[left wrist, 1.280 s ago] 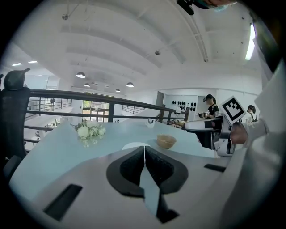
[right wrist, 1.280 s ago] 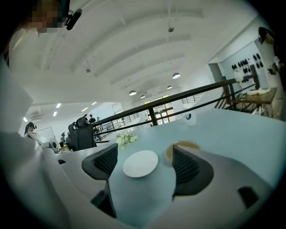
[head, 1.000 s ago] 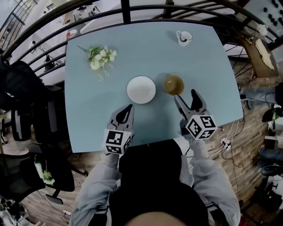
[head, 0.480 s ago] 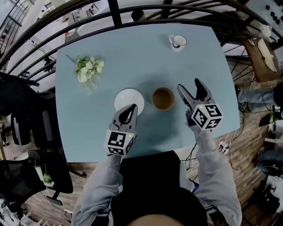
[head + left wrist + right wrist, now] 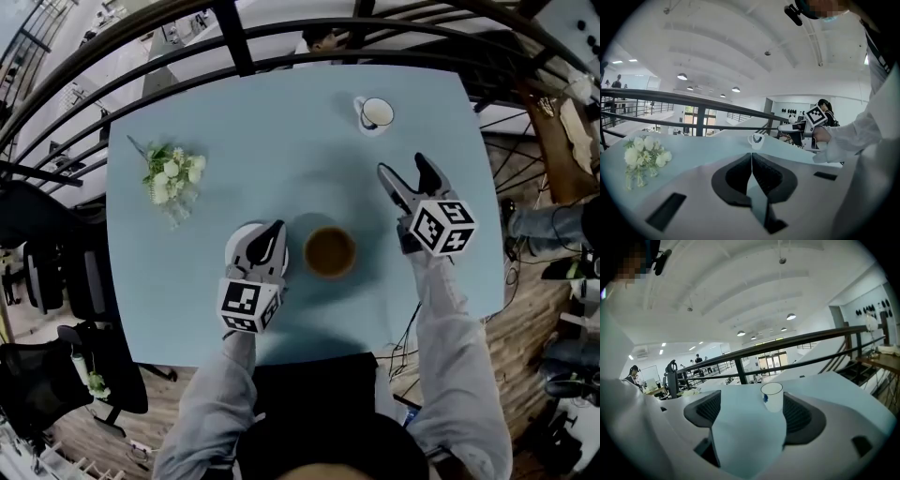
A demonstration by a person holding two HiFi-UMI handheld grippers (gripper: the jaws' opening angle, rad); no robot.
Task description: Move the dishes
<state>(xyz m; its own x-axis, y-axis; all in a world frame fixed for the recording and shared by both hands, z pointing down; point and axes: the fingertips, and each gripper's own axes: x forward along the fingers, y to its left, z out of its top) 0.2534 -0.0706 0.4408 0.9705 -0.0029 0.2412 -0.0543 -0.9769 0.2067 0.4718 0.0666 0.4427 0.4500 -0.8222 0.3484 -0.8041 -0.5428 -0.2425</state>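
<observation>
A white mug (image 5: 375,113) with a blue mark stands at the table's far right. A brown bowl (image 5: 329,251) sits in the middle of the near half. Just left of it lies a white plate (image 5: 236,242), mostly hidden under my left gripper (image 5: 271,232), which hovers over it shut with nothing in it. My right gripper (image 5: 404,169) is right of and beyond the bowl. It points at the mug (image 5: 772,396), well short of it. Its jaws have just been opening and nothing is between them. In the left gripper view the closed jaws meet in a line and the mug (image 5: 756,139) shows far ahead.
A bunch of white flowers (image 5: 172,178) lies at the table's left. The light blue table (image 5: 281,150) is bounded at the far side by a black railing (image 5: 281,52). Chairs stand on the floor to the left, cables to the right.
Both grippers have moved forward over the table: the left from the near edge onto the plate, the right past the bowl towards the mug.
</observation>
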